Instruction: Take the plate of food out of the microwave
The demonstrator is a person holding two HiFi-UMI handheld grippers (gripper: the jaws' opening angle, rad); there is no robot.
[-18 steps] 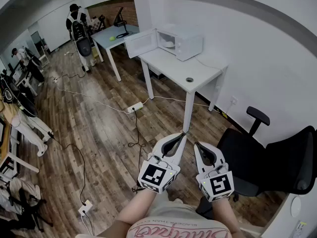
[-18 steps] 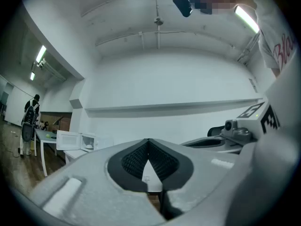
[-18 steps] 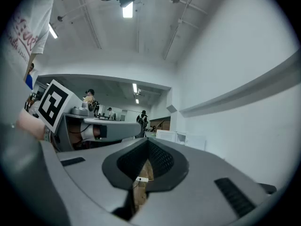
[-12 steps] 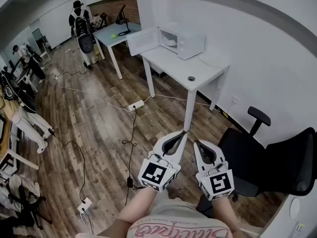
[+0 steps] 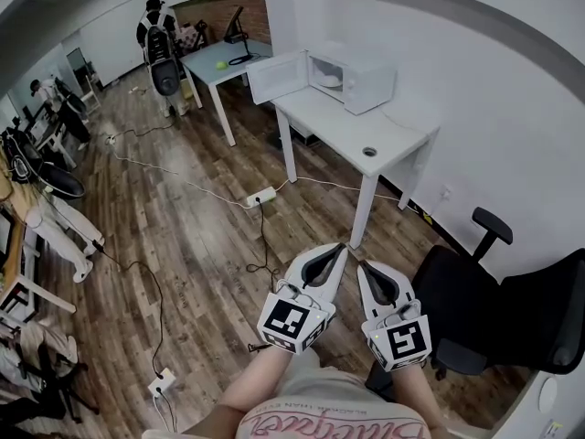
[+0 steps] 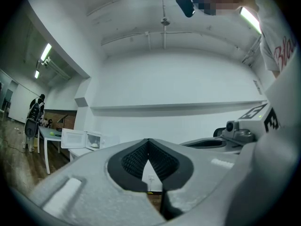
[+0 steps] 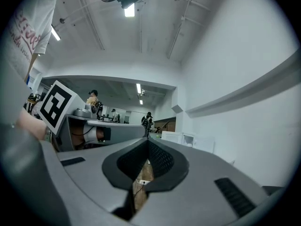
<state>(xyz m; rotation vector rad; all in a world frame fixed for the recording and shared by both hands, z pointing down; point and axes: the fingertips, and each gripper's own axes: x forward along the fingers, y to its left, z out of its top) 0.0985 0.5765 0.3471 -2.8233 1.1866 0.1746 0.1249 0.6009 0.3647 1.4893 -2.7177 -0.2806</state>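
The white microwave (image 5: 355, 79) stands at the far end of a white table (image 5: 347, 126), its door (image 5: 274, 76) swung open to the left. A pale plate (image 5: 329, 80) shows inside the cavity. Both grippers hang low in front of me, far from the table. My left gripper (image 5: 340, 247) is shut with nothing in it, and my right gripper (image 5: 361, 266) beside it is shut and empty too. The left gripper view has the microwave (image 6: 89, 139) small at the left, beyond the left gripper (image 6: 148, 140). The right gripper view shows the microwave (image 7: 186, 139) past the right gripper (image 7: 147, 139).
A black office chair (image 5: 512, 309) stands close on my right. A power strip (image 5: 260, 196) and cables lie on the wooden floor between me and the table. A second table (image 5: 219, 62) and a person with a backpack (image 5: 163, 44) are further back.
The table and microwave have slid to the right and slightly down in the head view, and the chair has shifted right. Both grippers keep their place, side by side and shut.
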